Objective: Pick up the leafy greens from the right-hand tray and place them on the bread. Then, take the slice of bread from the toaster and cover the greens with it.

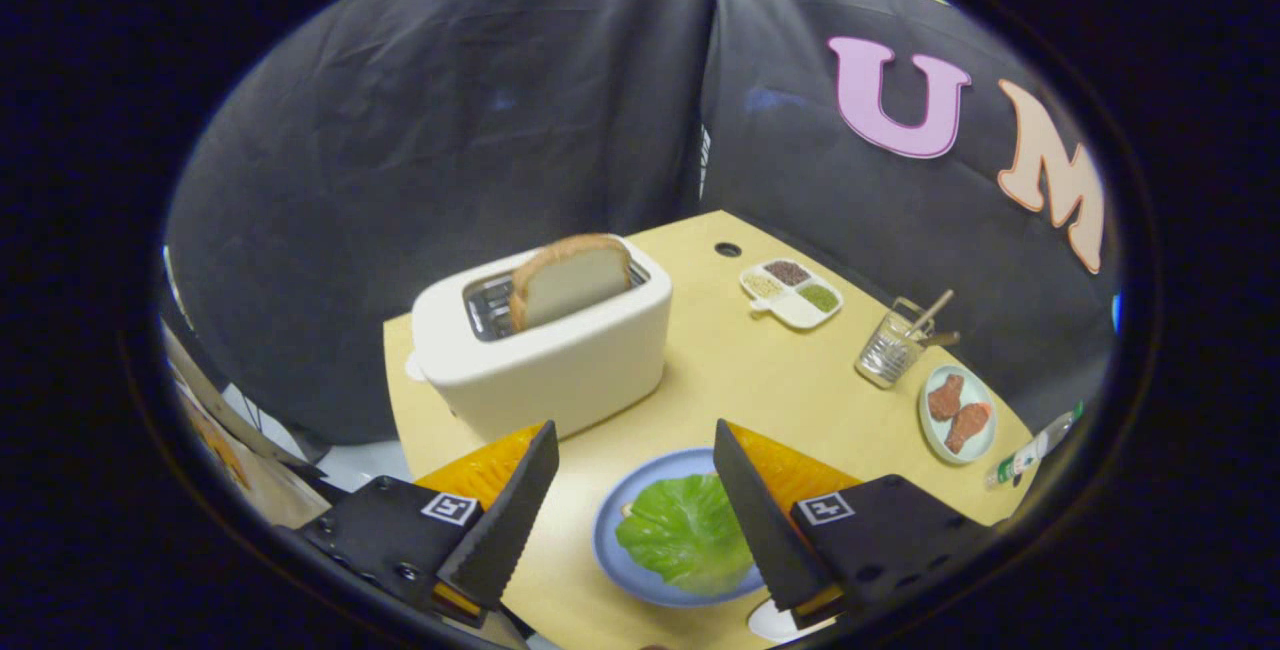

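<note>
Counter (720, 370): a light wood top that carries everything, with a small dark hole near its far edge.
Toaster (545, 345): white and big, well beyond the left finger, on the far left part of the counter.
Slice of bread (570, 280): stands up out of the toaster's slot, leaning a little, brown crust on top.
Claw (635, 510): wide, with nothing held; its two fingers (510, 520) stand far apart and hang above the counter.
Blue plate (612, 530): round, sits between the fingers, and the right finger covers its right side.
Leafy greens (680, 535): one bright green leaf lying on the blue plate, with a pale bit peeking out at its left edge; I cannot tell if that is the bread.
Small plate (957, 415): pale, on the right side of the counter, with two brown meat pieces on it.
Glass cup (888, 350): clear, just behind the small plate, with sticks poking out.
Split dish (792, 292): white, near the far edge, with little heaps of brown, tan and green bits.
Bottle (1035, 447): small, lying at the right edge of the counter.
</note>
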